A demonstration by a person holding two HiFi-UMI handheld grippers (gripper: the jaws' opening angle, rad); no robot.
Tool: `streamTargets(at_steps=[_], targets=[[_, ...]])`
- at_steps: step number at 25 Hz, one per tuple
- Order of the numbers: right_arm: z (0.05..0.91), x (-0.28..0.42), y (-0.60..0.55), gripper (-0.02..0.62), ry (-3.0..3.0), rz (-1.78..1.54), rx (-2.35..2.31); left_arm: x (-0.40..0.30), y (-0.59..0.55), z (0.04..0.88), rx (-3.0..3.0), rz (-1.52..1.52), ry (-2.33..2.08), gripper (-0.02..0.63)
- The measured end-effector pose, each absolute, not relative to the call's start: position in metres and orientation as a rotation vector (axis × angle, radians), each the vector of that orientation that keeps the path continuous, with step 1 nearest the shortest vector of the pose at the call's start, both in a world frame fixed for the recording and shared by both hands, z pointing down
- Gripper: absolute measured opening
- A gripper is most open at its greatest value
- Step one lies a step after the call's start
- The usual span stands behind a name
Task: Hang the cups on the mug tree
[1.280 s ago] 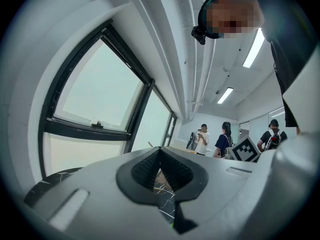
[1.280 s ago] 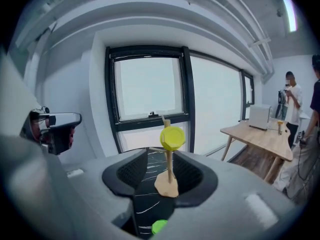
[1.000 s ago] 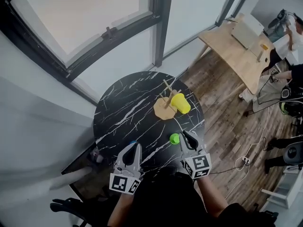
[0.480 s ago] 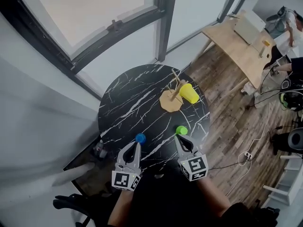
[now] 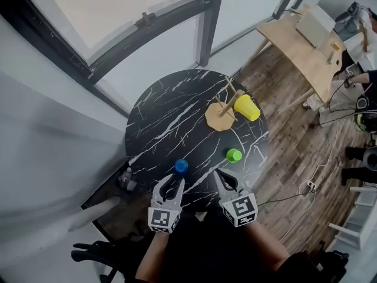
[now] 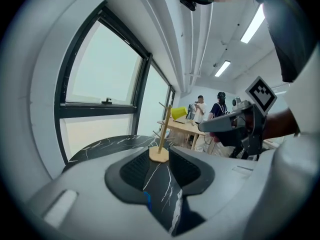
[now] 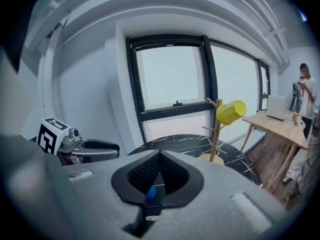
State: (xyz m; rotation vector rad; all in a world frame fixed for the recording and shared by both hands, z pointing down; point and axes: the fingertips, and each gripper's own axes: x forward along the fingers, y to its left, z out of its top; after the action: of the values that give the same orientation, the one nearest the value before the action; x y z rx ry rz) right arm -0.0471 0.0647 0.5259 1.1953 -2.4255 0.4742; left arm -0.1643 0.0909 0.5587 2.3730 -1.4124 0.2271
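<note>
— What's your left side doing?

— My left tool (image 5: 171, 184) has just been spreading, with nothing in it yet. The blue cup (image 5: 181, 166) stands on the counter (image 5: 159, 117) just beyond its tips. I'd come in low and square so that one jaw passes each side of the cup before I squeeze, or it may tip.

— And the right?

— My right tool (image 5: 221, 176) is pressed together and empty, with the green cup (image 5: 234, 155) near it. Farther off, the mug tree (image 5: 227, 99) holds the yellow cup (image 5: 247, 107).

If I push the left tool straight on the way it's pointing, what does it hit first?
Most likely the small blue plastic cup just ahead of the left tool, whose jaws have just been opening with nothing between them yet. Depth is hard to judge.
</note>
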Motion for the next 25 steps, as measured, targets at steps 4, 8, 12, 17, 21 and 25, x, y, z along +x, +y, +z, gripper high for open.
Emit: streamTargets(at_steps=[4, 8, 12, 17, 21, 25], targets=[[0.542, -0.059, 0.072, 0.002, -2.397, 0.506, 1.185, -0.167, 0.09, 0.597, 2.362, 0.375, -1.357, 0.169], [0.559, -0.063, 0.075, 0.002, -2.366, 0.541, 1.186, -0.168, 0.089, 0.645, 2.33, 0.559, -1.281, 0.209], [0.574, -0.064, 0.076, 0.002, -2.327, 0.574, 1.2, -0.168, 0.089, 0.687, 2.289, 0.672, -1.223, 0.234], [0.591, -0.062, 0.069, 0.002, -2.29, 0.604, 1.216, -0.167, 0.087, 0.729, 2.245, 0.761, -1.175, 0.259], [0.601, -0.058, 0.064, 0.002, -2.261, 0.625, 1.241, -0.166, 0.085, 0.749, 2.234, 0.795, -1.166, 0.276], [0.609, -0.056, 0.059, 0.002, -2.236, 0.644, 1.256, -0.164, 0.078, 0.758, 2.234, 0.816, -1.145, 0.28]])
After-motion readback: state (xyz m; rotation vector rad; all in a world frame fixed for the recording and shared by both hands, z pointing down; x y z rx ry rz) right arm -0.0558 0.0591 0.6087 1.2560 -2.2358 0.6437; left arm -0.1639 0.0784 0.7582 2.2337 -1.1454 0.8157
